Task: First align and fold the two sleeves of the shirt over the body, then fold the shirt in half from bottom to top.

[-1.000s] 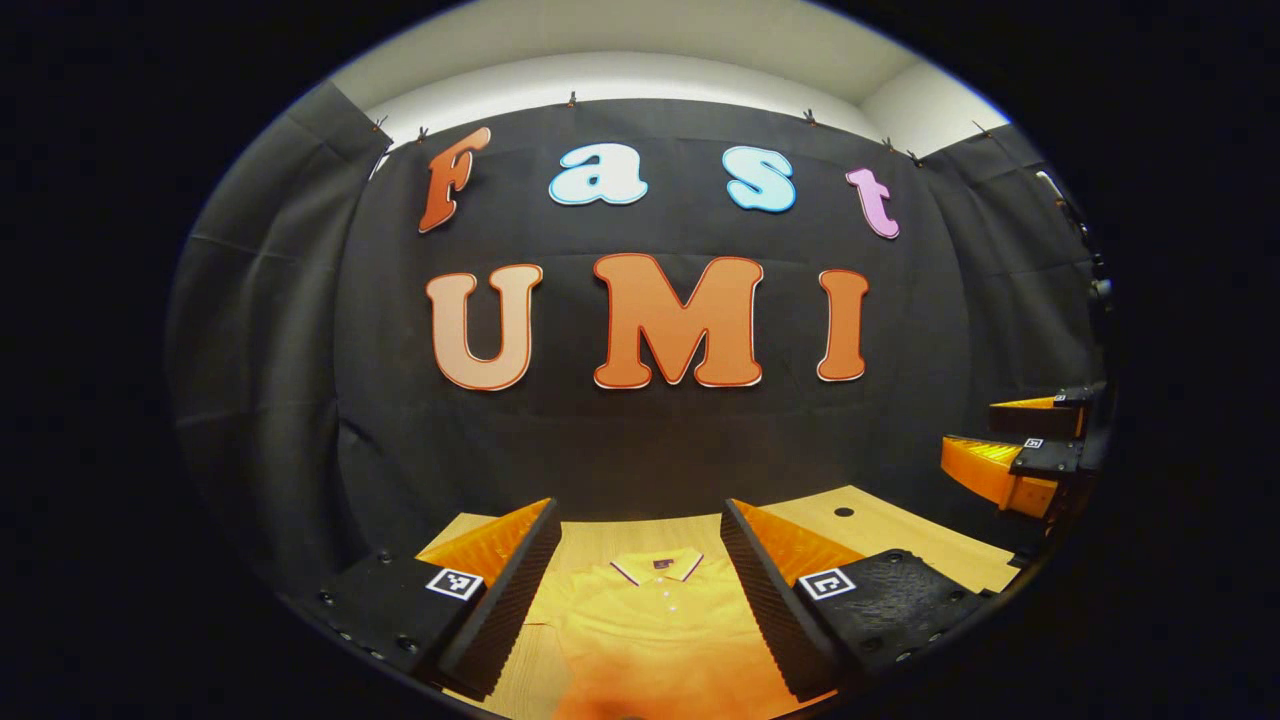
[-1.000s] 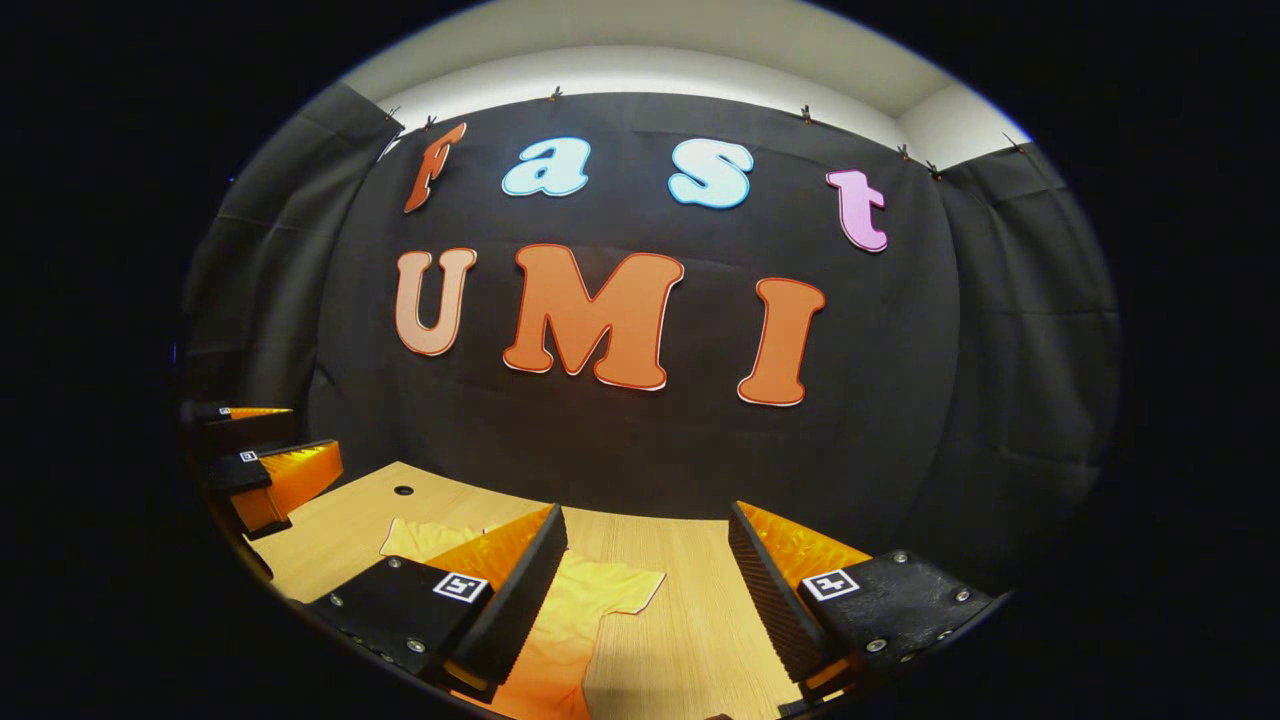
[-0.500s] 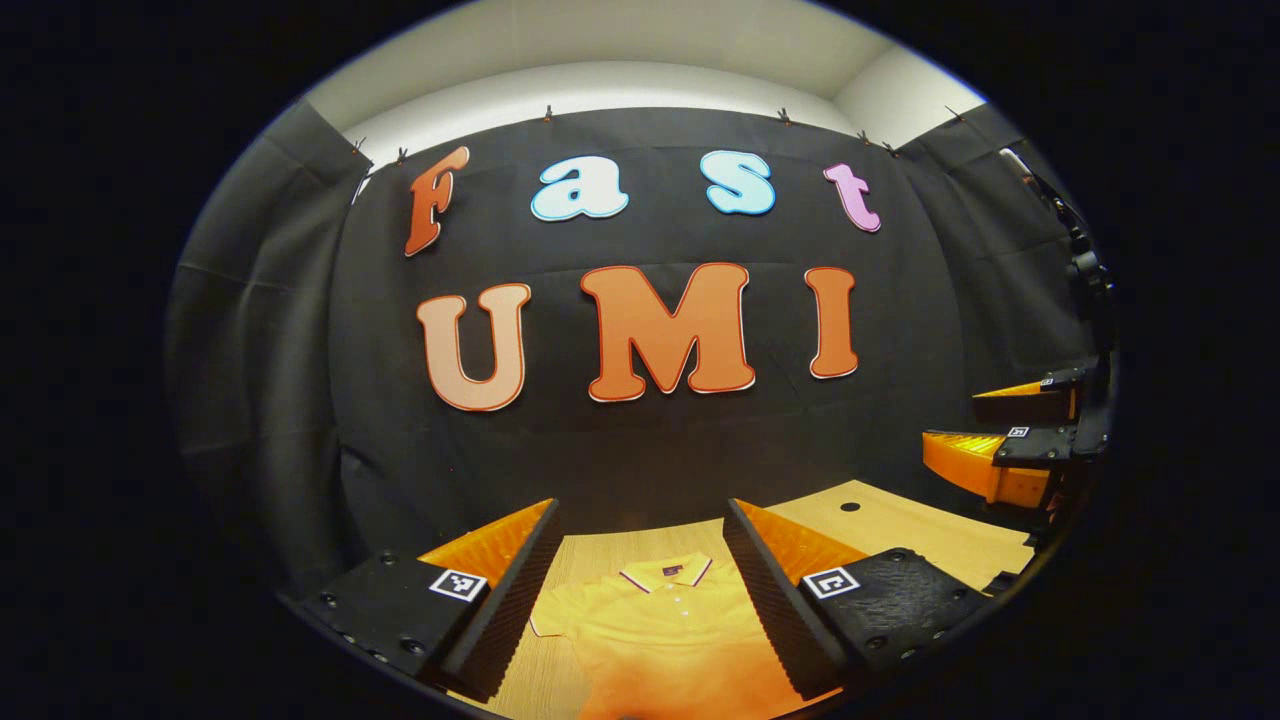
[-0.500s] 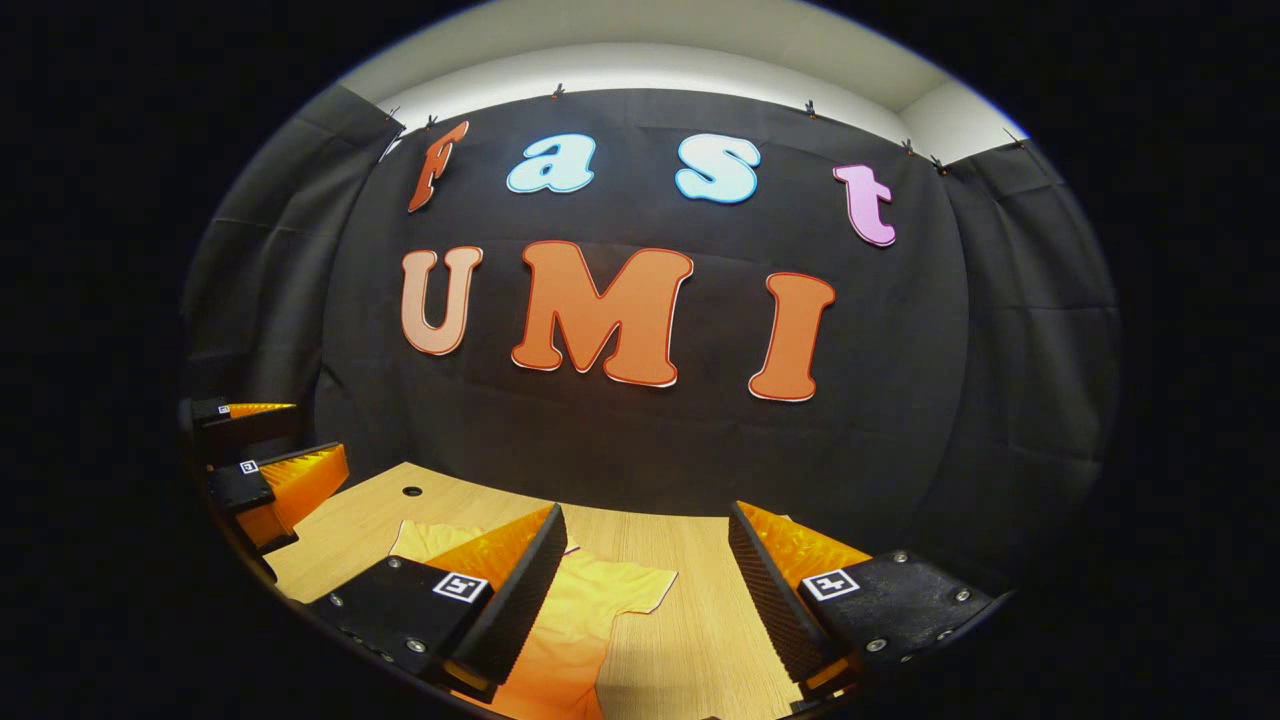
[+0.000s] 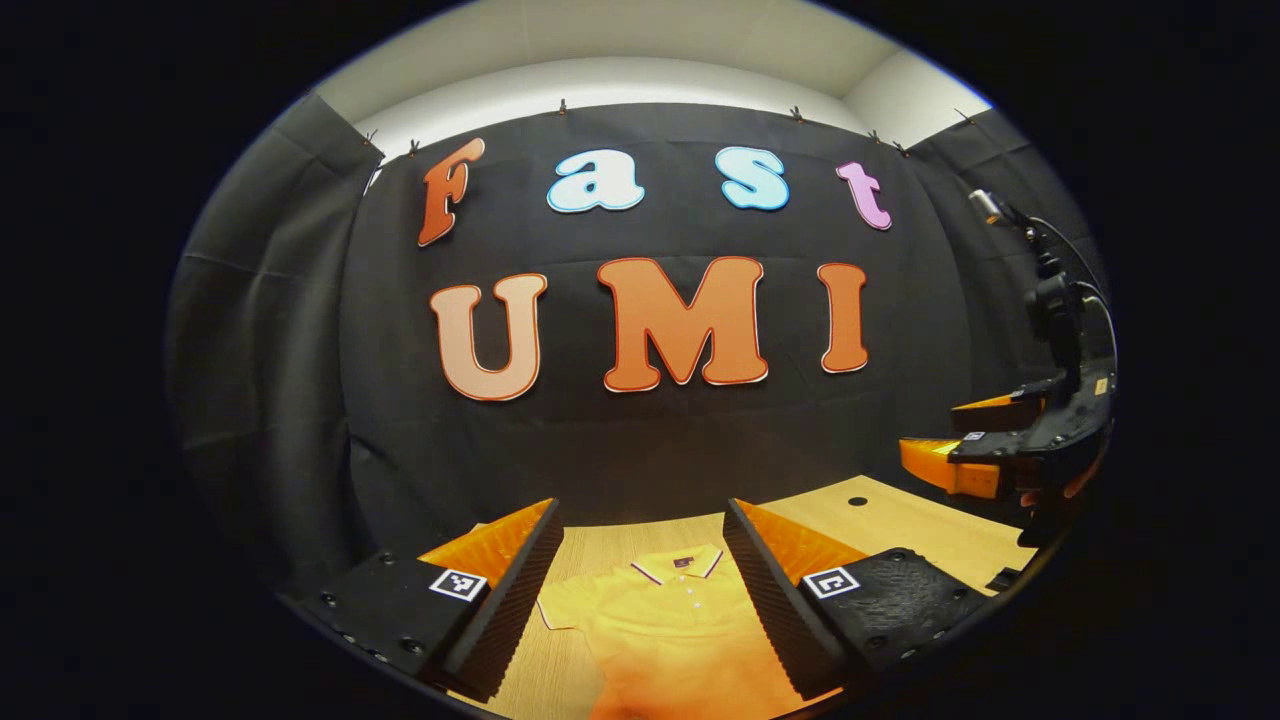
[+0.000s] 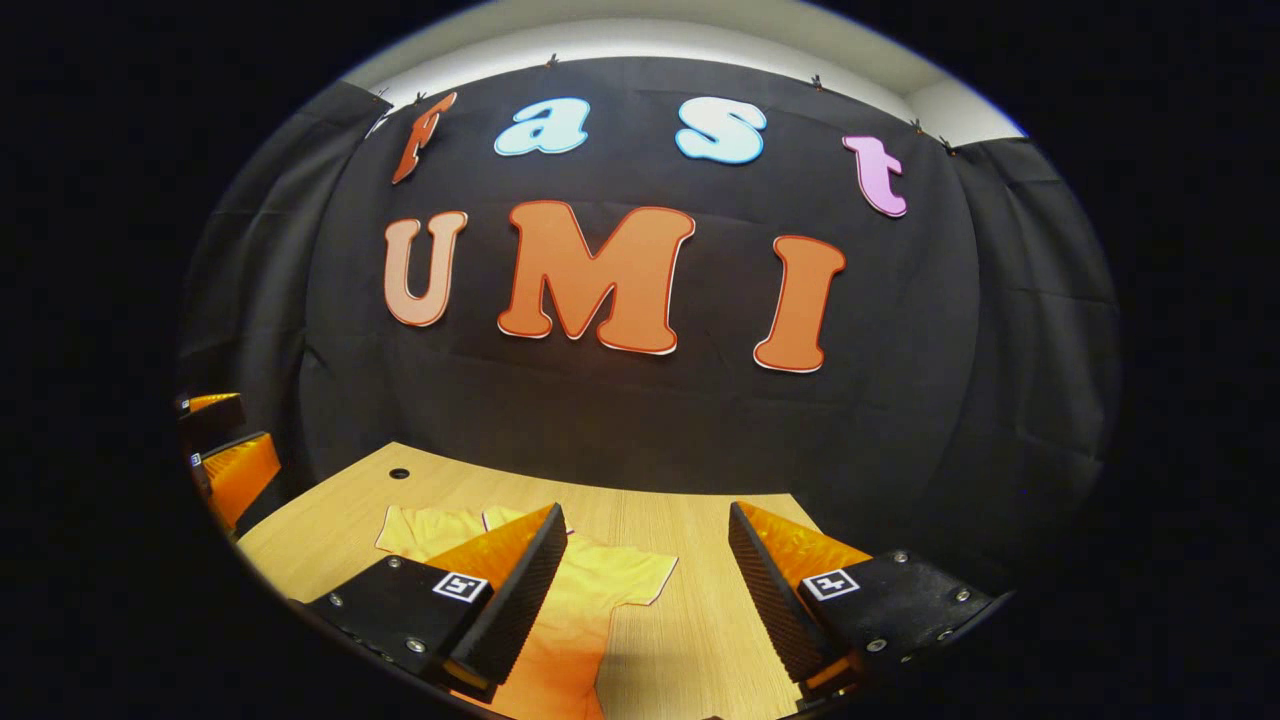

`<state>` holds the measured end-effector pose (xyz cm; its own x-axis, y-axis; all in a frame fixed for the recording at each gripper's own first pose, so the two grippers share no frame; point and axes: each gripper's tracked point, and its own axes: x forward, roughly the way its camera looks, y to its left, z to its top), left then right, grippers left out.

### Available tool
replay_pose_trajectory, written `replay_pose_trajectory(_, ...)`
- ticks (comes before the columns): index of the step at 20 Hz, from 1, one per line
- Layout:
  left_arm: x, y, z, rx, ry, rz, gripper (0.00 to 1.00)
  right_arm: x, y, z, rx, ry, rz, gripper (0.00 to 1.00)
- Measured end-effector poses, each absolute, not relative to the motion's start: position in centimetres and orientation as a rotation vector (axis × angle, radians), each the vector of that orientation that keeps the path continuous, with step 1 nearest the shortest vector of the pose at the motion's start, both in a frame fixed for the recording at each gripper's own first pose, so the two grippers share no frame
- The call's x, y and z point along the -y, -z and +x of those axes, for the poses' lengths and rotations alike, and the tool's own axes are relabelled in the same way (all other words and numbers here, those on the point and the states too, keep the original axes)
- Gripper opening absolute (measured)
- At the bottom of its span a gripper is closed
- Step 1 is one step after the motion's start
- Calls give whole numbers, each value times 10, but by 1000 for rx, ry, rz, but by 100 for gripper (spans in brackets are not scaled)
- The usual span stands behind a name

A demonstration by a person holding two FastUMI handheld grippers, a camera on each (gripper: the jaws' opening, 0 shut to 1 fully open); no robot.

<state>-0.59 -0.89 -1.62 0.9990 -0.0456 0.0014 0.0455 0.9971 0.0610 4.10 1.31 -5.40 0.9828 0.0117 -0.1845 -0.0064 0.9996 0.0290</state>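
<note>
A yellow polo shirt [image 5: 670, 625] that shades to orange lower down lies flat on the wooden table [image 5: 905, 530], collar toward the wall. My left gripper [image 5: 640, 580] hangs open above its chest, nothing between the fingers. In the right gripper view the shirt's right sleeve [image 6: 625, 575] spreads out on the table [image 6: 690, 560], and my right gripper [image 6: 645, 585] stands open just above it, holding nothing. The right gripper [image 5: 985, 455] also shows at the right edge of the left gripper view. The left gripper [image 6: 225, 450] shows at the left edge of the right gripper view.
The black cloth wall [image 5: 650, 440] closes the far side of the table. A small round hole [image 5: 857, 501] sits in the tabletop near the back; the same hole [image 6: 399, 473] appears in the right gripper view. Bare wood lies right of the sleeve.
Both views have shifted slightly. The right gripper has tipped down and come a little forward, so more table and sleeve show. The left gripper has drifted, with the collar now nearer its centre.
</note>
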Motion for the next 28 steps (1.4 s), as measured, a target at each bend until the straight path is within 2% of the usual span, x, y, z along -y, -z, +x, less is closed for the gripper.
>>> replay_pose_trajectory(4, -4, 26, -9, -8, 71, 58, 99, -4, 75, 66, -286, 35, 76, 98)
replay_pose_trajectory(9, -32, 51, -18, -56, 75, 67, 99, 2, 131, 96, -497, 61, 85, 98)
replay_pose_trajectory(14, -64, 58, -15, -75, -3, 49, 99, -12, 200, 117, -768, 13, 128, 99)
replay_pose_trajectory(20, -86, 47, -3, -91, -148, 106, 99, -19, 271, 163, -982, -47, 152, 99)
replay_pose_trajectory(28, -100, 78, -17, -218, -295, 114, 99, -24, 363, 209, -1271, -85, 167, 96)
